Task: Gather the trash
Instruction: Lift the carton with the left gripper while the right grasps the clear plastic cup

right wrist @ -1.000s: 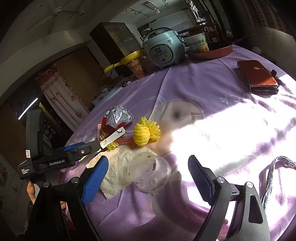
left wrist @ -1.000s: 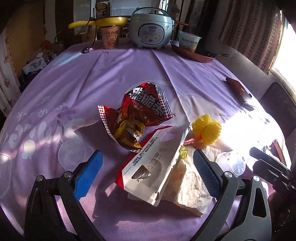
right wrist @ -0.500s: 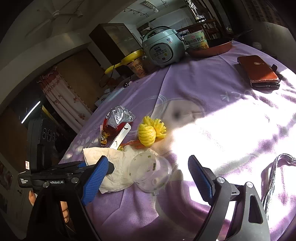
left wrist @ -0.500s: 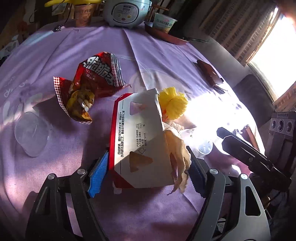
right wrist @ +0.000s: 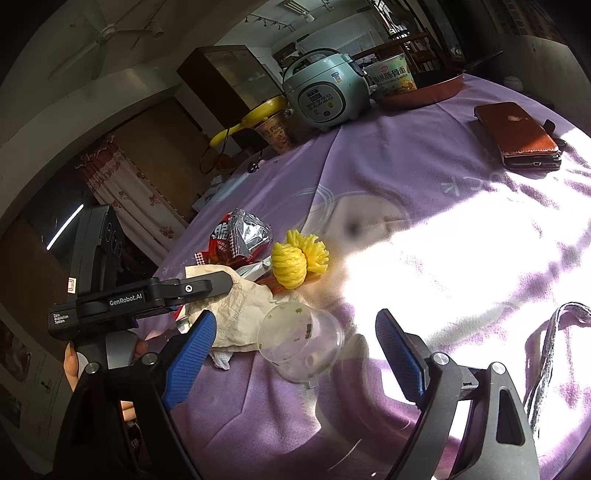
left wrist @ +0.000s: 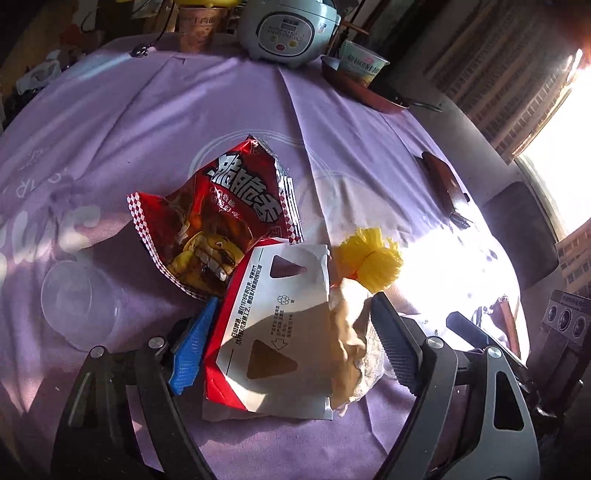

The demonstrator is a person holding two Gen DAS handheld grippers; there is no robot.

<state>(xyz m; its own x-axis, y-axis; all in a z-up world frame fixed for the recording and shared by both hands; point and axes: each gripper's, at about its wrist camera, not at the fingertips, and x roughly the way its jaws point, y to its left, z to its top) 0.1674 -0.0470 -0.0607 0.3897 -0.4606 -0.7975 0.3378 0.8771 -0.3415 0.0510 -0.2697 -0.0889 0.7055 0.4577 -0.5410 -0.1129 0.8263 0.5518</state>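
Observation:
My left gripper [left wrist: 291, 336] is shut on a white-and-red paper carton [left wrist: 273, 332] and a crumpled tissue [left wrist: 351, 347], pinched between its blue pads. A red snack bag [left wrist: 225, 218] lies just beyond, next to a yellow pompom [left wrist: 373, 258]. A clear plastic cup [left wrist: 77, 299] lies on its side at left. My right gripper [right wrist: 295, 354] is open, its fingers on either side of another clear cup [right wrist: 299, 339] lying on the purple cloth. The tissue [right wrist: 243, 306], pompom [right wrist: 295, 258] and snack bag [right wrist: 240, 236] show beyond it, with the left gripper [right wrist: 221, 284] over the tissue.
A rice cooker [left wrist: 288, 26], noodle cups [left wrist: 364, 64], a pan [left wrist: 365, 92] and a brown phone wallet [right wrist: 517, 136] sit on the purple tablecloth [left wrist: 129, 129]. A strap [right wrist: 554, 332] lies near the right gripper. A dark chair [left wrist: 524, 229] stands at right.
My left gripper advanced over the carton and tissue and closed on them; the bundle has shifted and lifted slightly. The right gripper has stayed open around the clear cup.

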